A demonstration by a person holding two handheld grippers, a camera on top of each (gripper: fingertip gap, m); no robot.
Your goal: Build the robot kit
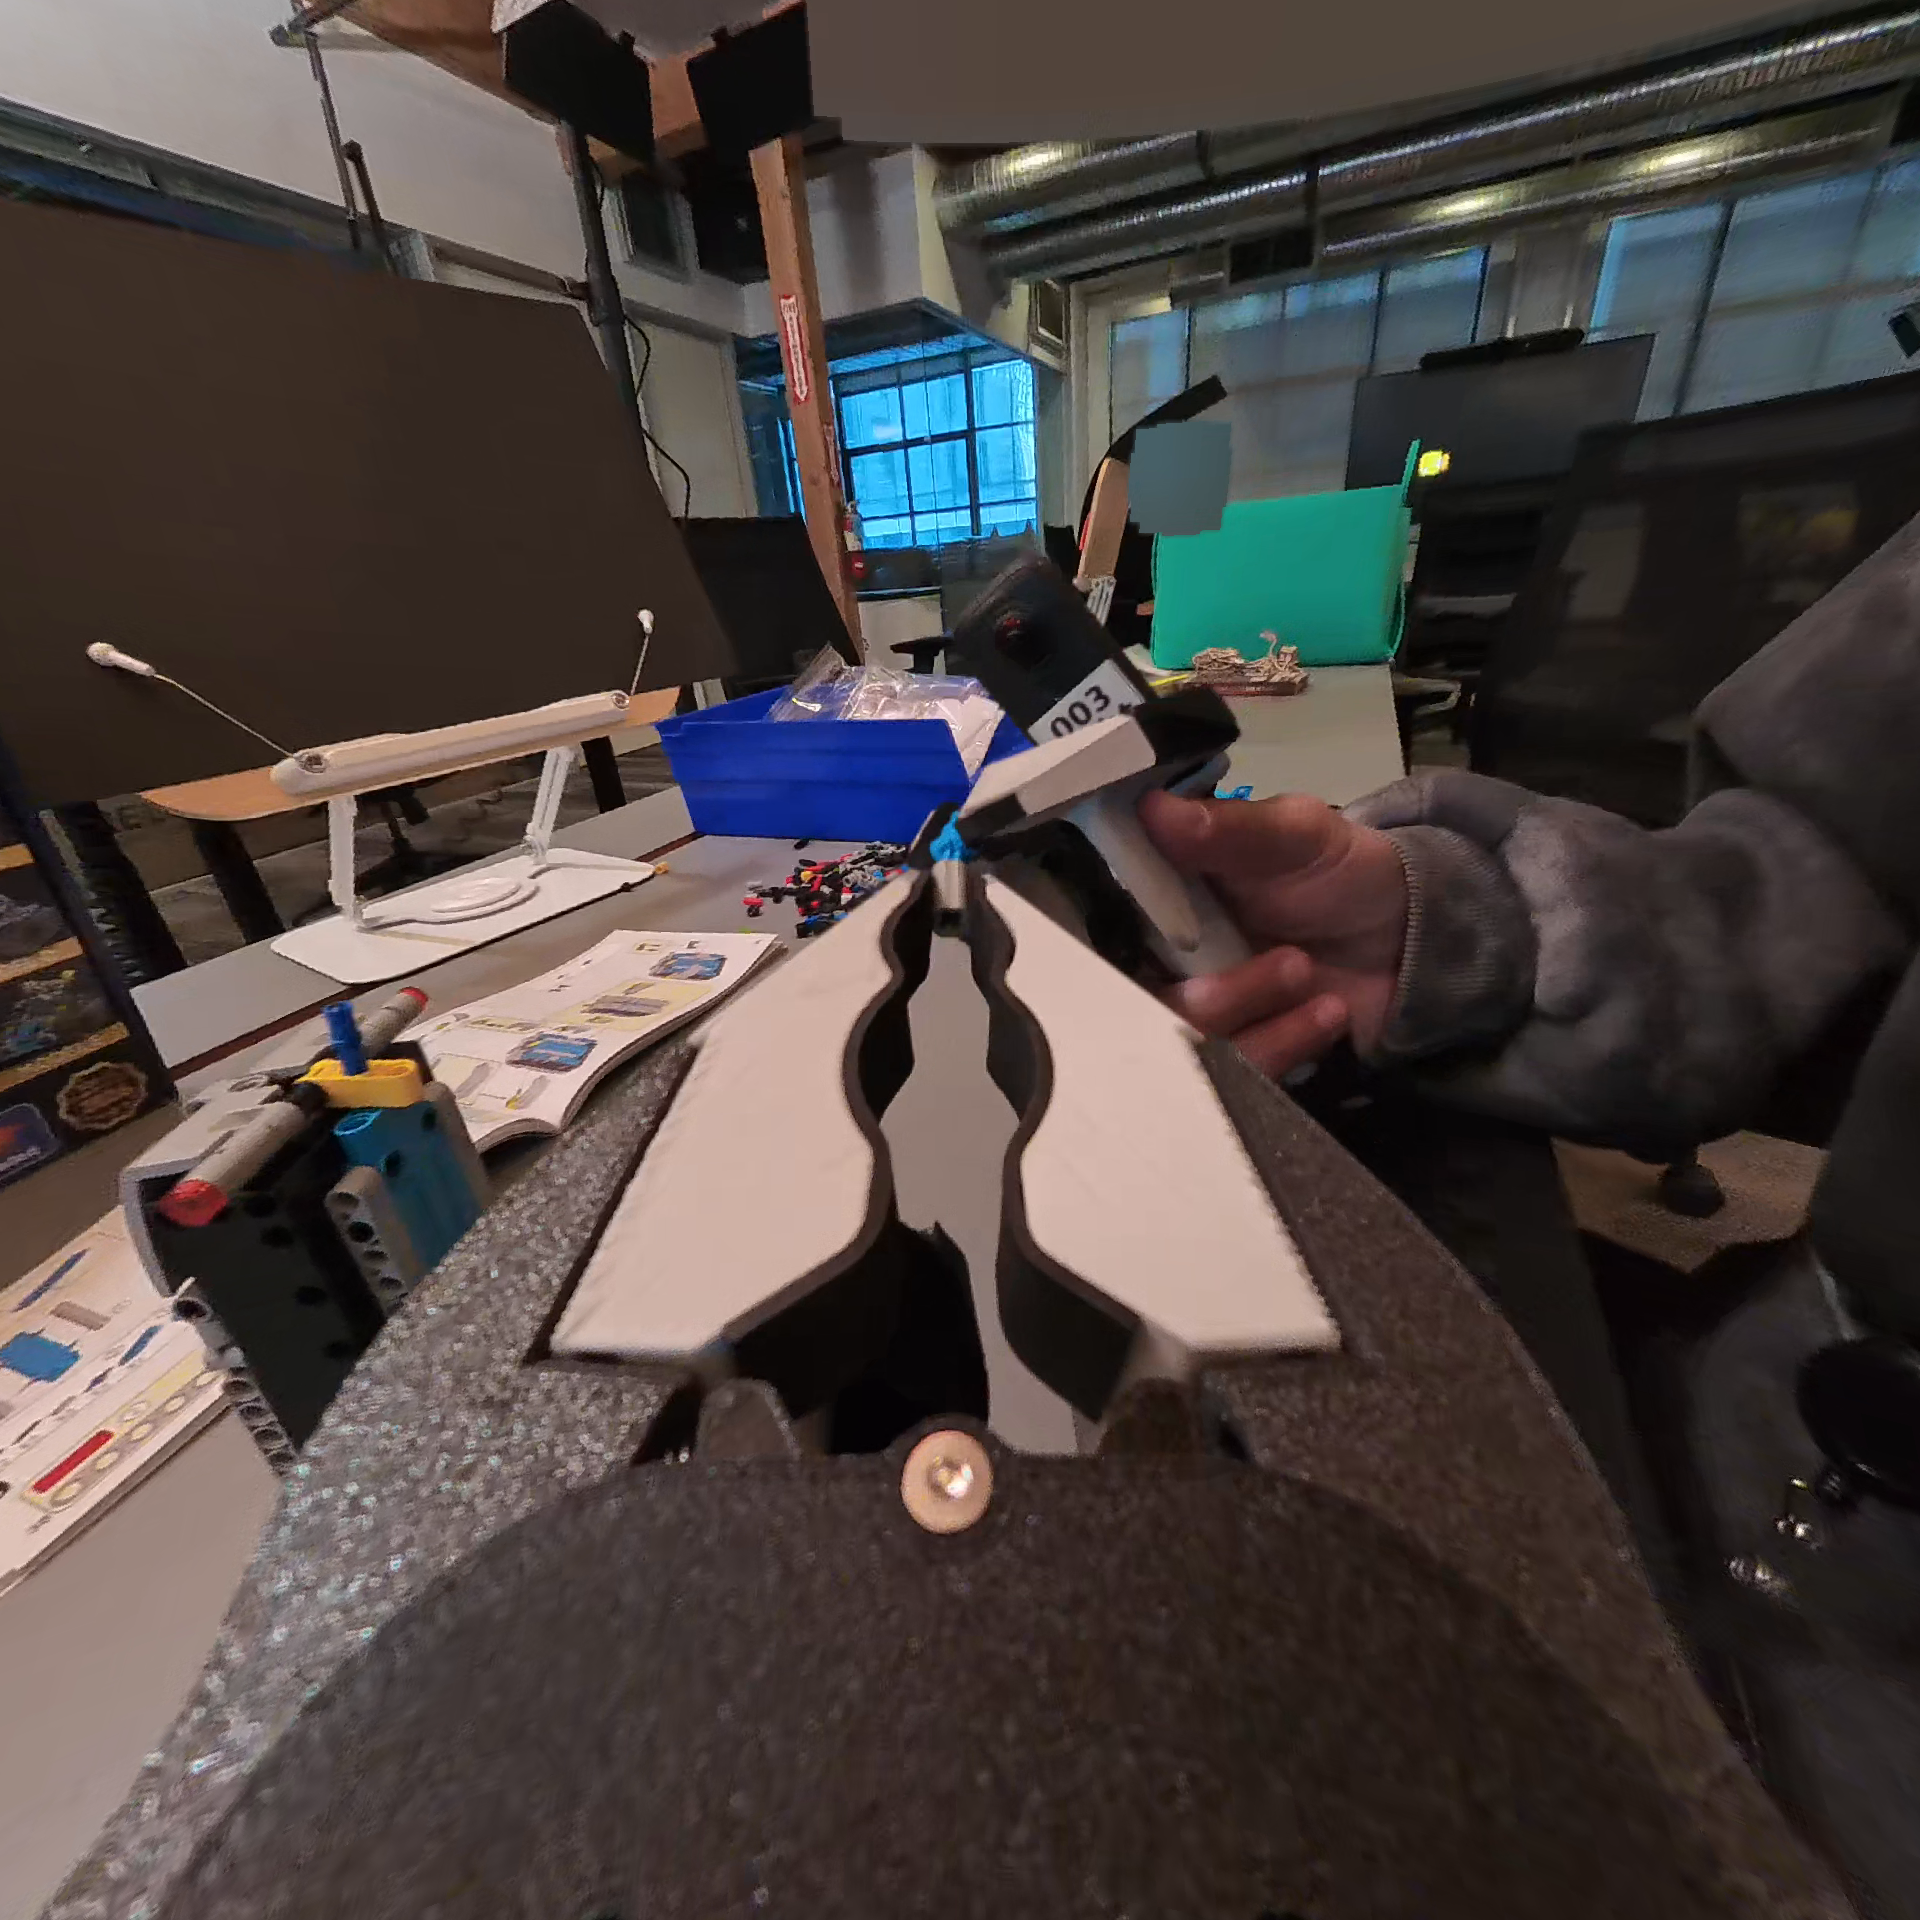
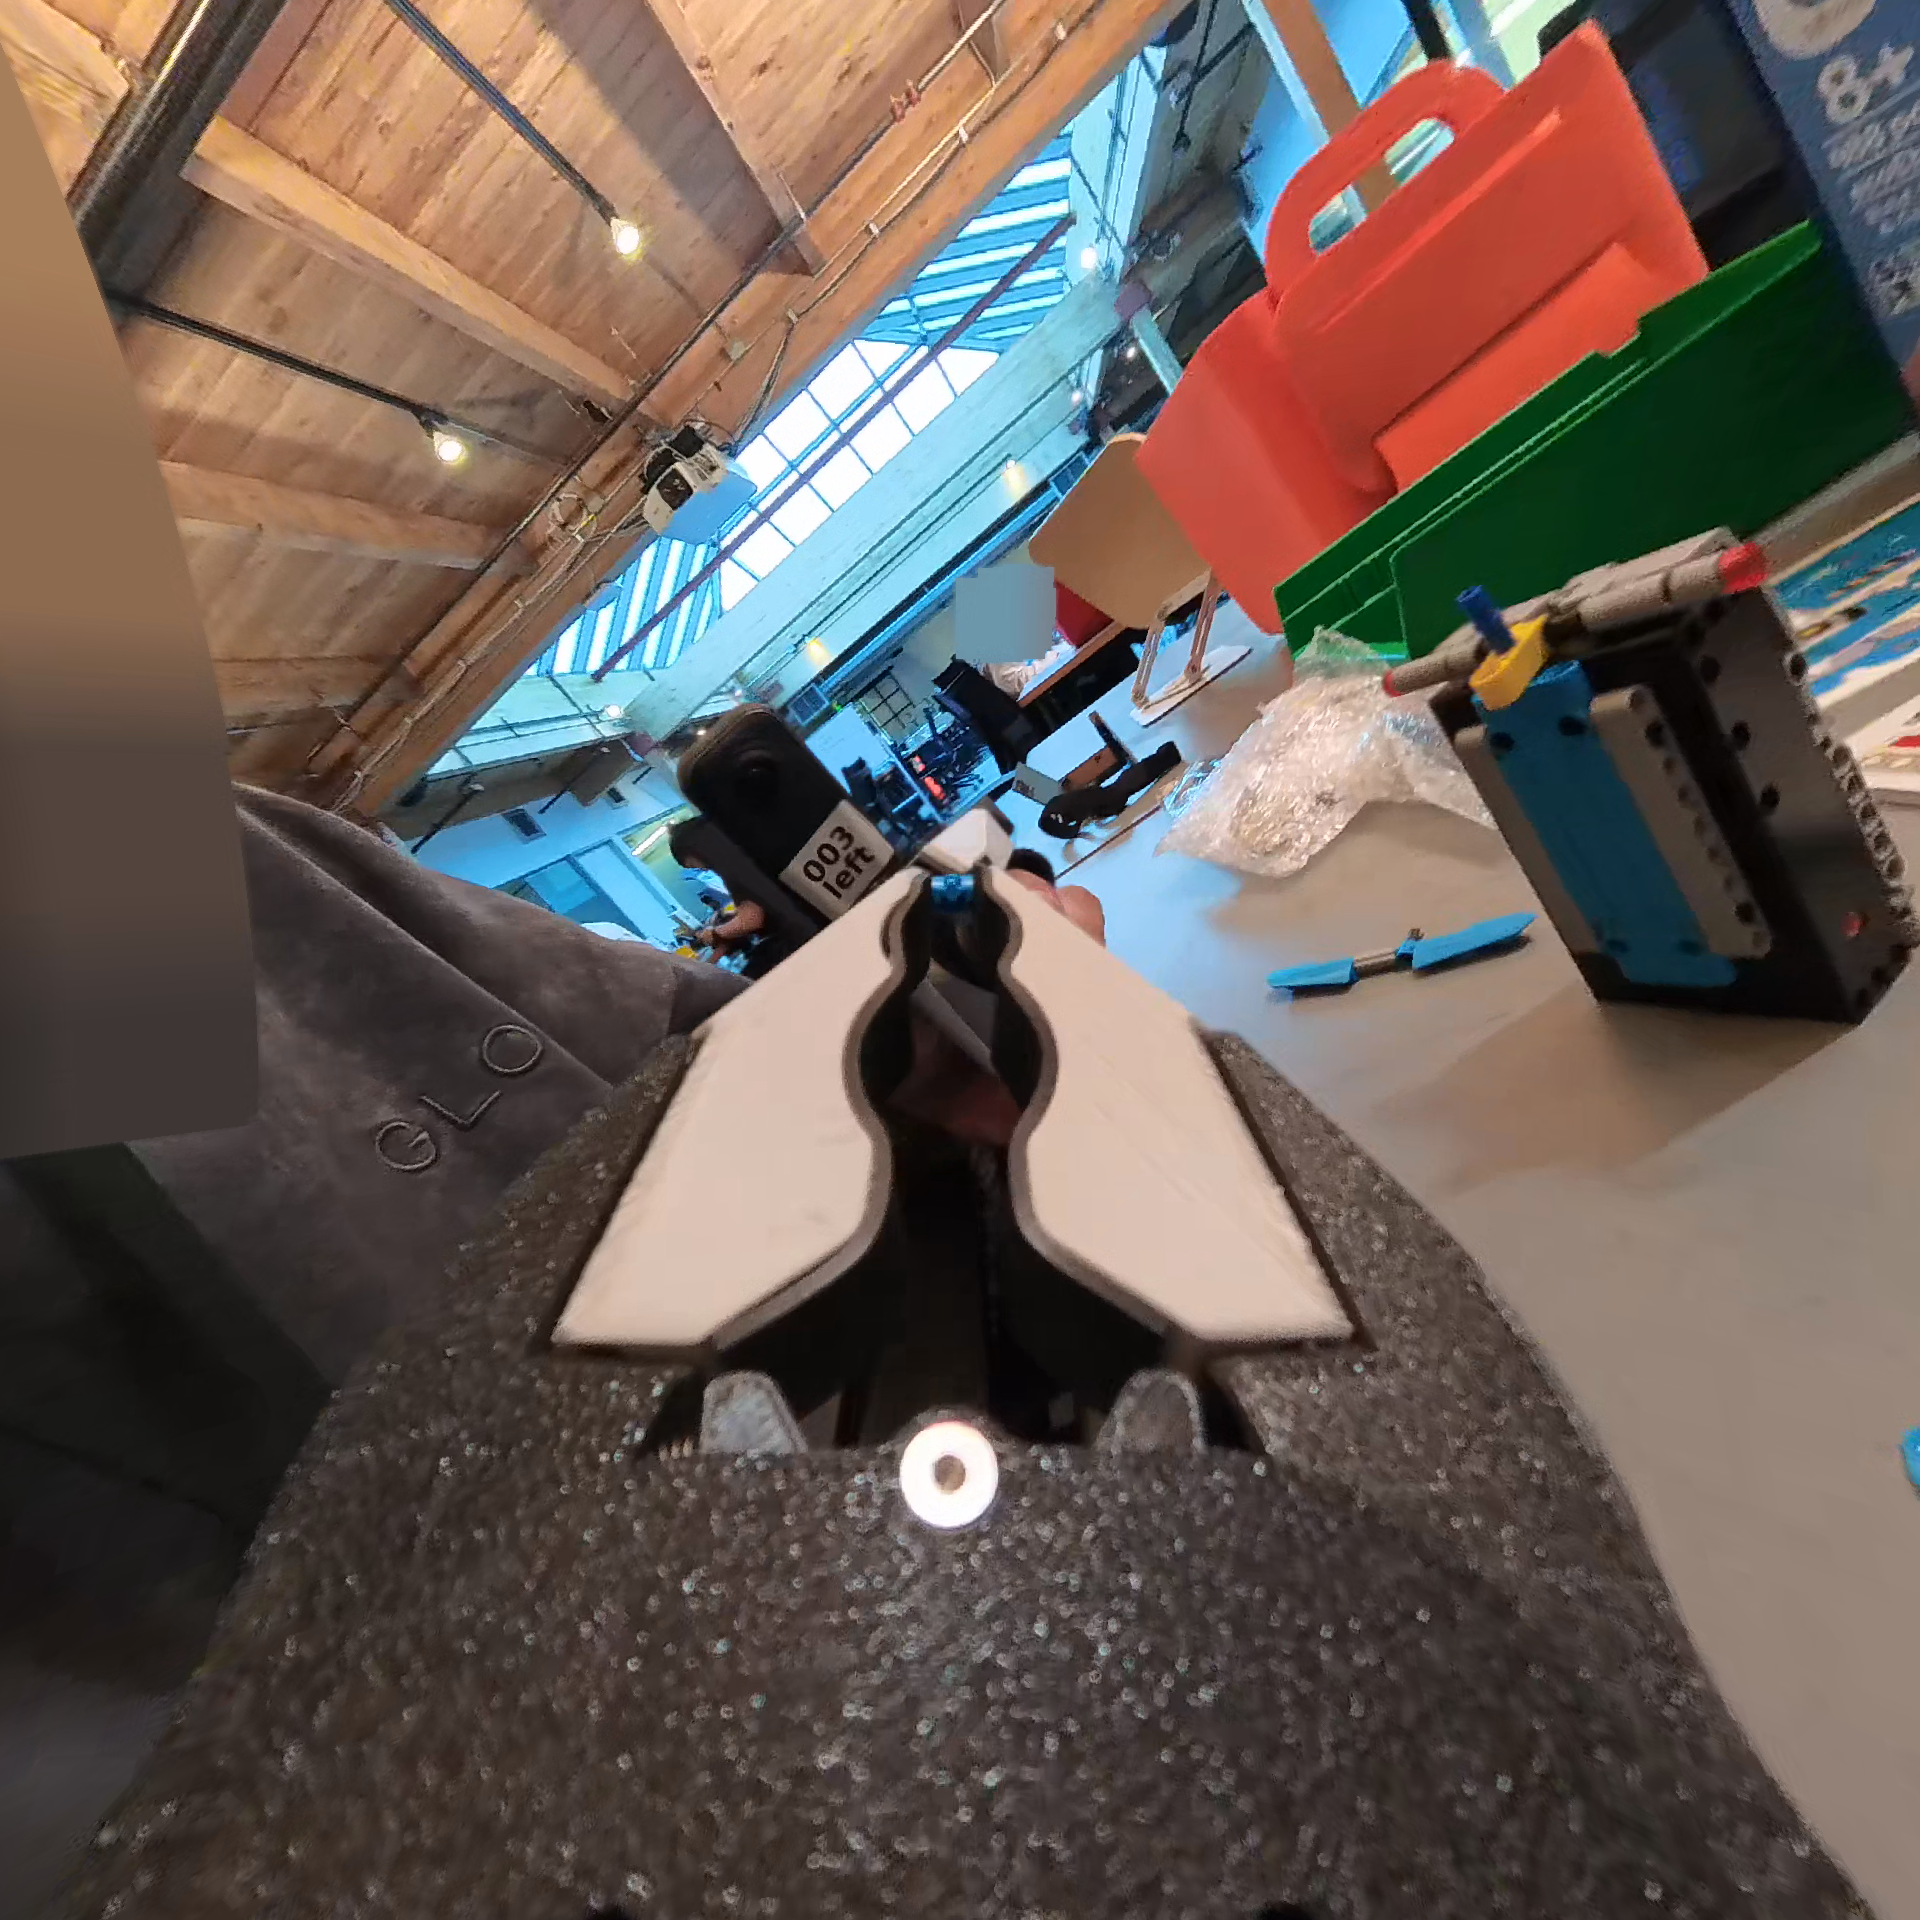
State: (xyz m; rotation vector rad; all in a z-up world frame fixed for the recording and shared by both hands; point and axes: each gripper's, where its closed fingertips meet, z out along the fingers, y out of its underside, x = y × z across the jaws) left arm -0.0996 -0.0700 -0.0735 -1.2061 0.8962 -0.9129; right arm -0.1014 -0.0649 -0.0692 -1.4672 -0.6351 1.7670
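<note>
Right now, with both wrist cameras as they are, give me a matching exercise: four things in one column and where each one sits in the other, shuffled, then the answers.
Things:
1. blue bin
2. instruction booklet
3. small blue part
4. orange case

Places:
A. lies open on the table
B. beside a green bin
C. holds clear plastic bags
D. between the tips of the right claw

Pairs: 1-C, 2-A, 3-D, 4-B

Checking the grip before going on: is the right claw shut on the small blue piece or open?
Shut: the right claw pinches the small blue piece at its tips.
</note>
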